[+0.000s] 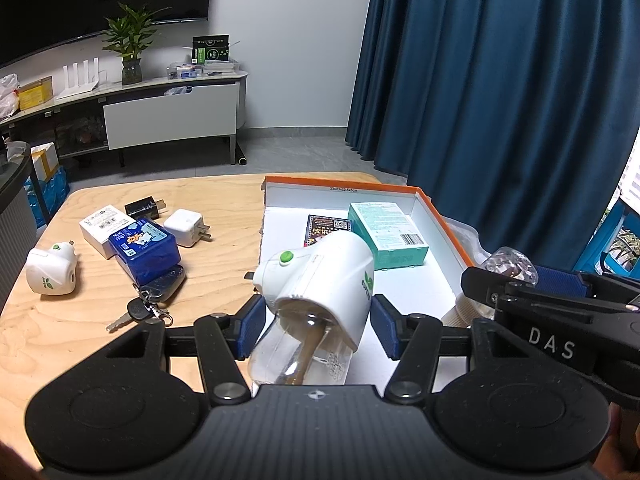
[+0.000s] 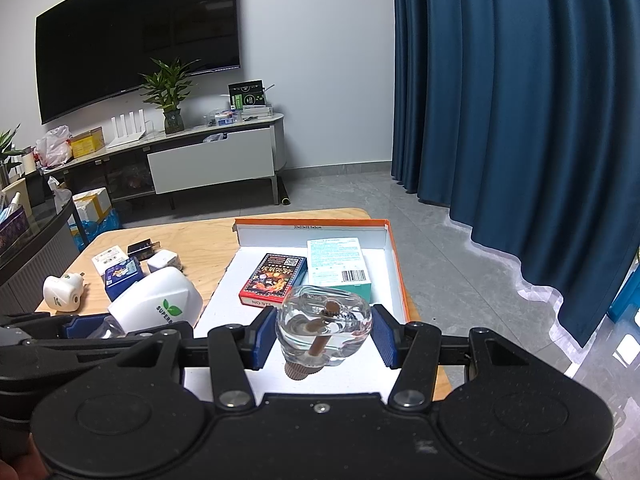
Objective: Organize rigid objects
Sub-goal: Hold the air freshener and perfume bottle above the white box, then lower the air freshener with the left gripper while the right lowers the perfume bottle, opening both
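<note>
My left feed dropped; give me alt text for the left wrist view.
The left gripper holds a white plug-in unit with its clear bottle over the orange-edged box. A teal carton lies inside; chargers and keys sit on the table.

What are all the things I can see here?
Plug-in mosquito heater with bottle: 1, white, between the left claw's pads.
Second heater: 1, white, table's left edge.
Clear liquid bottle: 1, see-through, between the right claw's pads, above the tray.
Tray: 1, white with orange rim, table's right side.
Teal box: 1, in the tray.
Card deck: 1, red and black, in the tray, beside the teal box.
Blue tin: 1, on the table.
White box: 1, behind the tin.
Chargers: 1 white, 1 black.
Car key: 1, black.
Table: 1, light wood.
Left claw: black, blue pads.
Right claw: black, blue pads.
</note>
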`<state>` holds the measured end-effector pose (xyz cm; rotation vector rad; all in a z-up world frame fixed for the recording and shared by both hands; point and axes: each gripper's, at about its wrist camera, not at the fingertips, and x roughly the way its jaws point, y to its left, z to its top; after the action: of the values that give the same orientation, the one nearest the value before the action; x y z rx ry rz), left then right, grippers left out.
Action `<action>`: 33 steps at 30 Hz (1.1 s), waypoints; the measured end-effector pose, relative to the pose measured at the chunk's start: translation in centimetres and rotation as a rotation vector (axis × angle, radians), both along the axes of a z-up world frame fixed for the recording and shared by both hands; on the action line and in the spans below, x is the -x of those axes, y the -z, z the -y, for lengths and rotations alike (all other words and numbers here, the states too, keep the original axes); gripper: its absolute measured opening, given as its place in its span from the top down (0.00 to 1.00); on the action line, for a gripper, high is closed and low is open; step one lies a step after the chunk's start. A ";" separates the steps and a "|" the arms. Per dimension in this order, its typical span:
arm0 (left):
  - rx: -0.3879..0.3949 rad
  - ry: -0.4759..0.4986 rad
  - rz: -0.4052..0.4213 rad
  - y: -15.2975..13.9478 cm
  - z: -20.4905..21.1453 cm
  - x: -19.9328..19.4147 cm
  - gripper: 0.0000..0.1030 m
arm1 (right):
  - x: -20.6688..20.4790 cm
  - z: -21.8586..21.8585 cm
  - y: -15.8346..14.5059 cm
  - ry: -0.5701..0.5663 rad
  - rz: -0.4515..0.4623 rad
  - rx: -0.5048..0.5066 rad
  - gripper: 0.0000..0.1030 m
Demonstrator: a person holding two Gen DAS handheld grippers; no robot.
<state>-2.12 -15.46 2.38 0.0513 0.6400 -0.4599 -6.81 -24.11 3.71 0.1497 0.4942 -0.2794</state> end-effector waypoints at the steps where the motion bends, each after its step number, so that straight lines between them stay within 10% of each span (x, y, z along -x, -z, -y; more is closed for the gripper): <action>1: 0.000 0.001 0.000 0.0 0.0 0.0 0.44 | 0.0 0.0 0.0 0.000 0.000 0.000 0.40; 33: -0.005 0.008 -0.006 0.5 -0.1 0.0 0.44 | -0.1 0.2 0.4 -0.005 -0.014 -0.027 0.40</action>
<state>-2.15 -15.34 1.87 0.0576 0.6469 -0.4659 -6.70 -24.31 3.28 0.1734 0.5119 -0.2694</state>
